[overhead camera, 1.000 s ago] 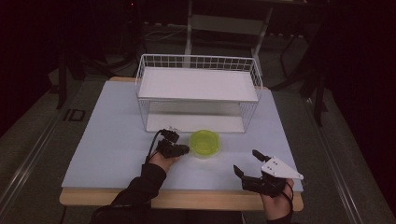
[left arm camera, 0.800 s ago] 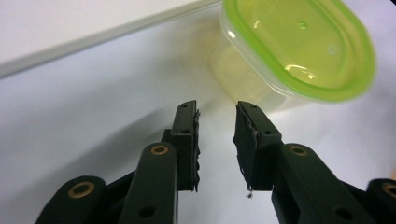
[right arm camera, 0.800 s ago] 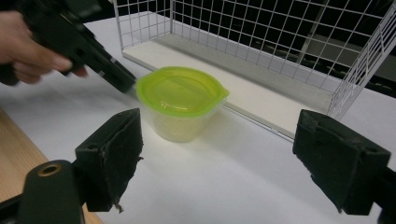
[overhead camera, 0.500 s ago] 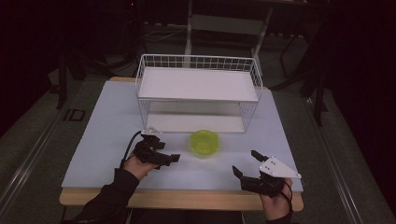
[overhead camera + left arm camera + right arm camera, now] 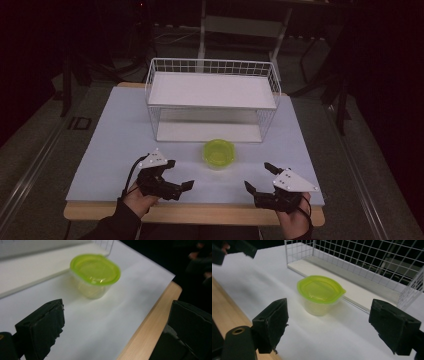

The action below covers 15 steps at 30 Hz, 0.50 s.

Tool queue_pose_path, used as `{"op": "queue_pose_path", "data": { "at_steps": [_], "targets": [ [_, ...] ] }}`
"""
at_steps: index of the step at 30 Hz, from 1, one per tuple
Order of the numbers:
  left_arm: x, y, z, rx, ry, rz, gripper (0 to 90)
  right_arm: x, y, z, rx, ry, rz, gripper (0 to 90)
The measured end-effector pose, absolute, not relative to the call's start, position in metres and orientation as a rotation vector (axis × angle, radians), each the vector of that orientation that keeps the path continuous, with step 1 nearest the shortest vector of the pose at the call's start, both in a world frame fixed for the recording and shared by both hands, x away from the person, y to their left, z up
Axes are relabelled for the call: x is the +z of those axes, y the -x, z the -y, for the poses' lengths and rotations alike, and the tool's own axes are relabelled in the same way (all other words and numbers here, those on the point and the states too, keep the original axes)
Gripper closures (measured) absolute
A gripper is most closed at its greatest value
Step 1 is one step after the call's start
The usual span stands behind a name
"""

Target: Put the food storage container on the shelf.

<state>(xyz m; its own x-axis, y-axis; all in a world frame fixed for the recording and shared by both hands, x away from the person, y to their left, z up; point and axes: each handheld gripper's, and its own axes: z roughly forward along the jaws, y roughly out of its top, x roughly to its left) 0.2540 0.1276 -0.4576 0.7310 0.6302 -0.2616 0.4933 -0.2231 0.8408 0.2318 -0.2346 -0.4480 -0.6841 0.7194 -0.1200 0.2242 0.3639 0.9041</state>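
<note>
A small clear tub with a lime-green lid (image 5: 218,152) stands upright on the white table mat, just in front of the wire rack. It sits ahead of both pairs of jaws in the left gripper view (image 5: 95,272) and the right gripper view (image 5: 320,293). My left gripper (image 5: 181,173) is to the tub's near left, clear of it. Its jaws have just been opening and hold nothing (image 5: 115,327). My right gripper (image 5: 257,176) rests near the front edge to the tub's near right, open and empty (image 5: 333,325).
A white wire rack (image 5: 212,95) with a white shelf and a white floor board stands at the back centre of the mat (image 5: 115,150). A strip of wooden table edge (image 5: 200,212) runs along the front. Dark floor and stands surround the table.
The left gripper pulled back from the tub toward the front left and rose a little, its jaws going from nearly shut to wide. The tub stayed put. The right gripper kept still.
</note>
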Motion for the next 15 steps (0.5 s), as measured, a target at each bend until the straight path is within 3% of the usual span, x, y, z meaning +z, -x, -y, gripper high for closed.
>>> {"op": "queue_pose_path", "data": {
  "at_steps": [5,15],
  "targets": [
    [-0.445,-0.250,-0.126,0.208,-1.843,-0.795,1.9,-0.441,-0.232,0.228,1.285,-0.759,-2.175,15.6],
    [-0.427,-0.258,-0.111,0.106,-1.833,-0.721,1.9,-0.419,-0.243,0.222,1.316,-0.692,-2.155,12.5]
  ]
}}
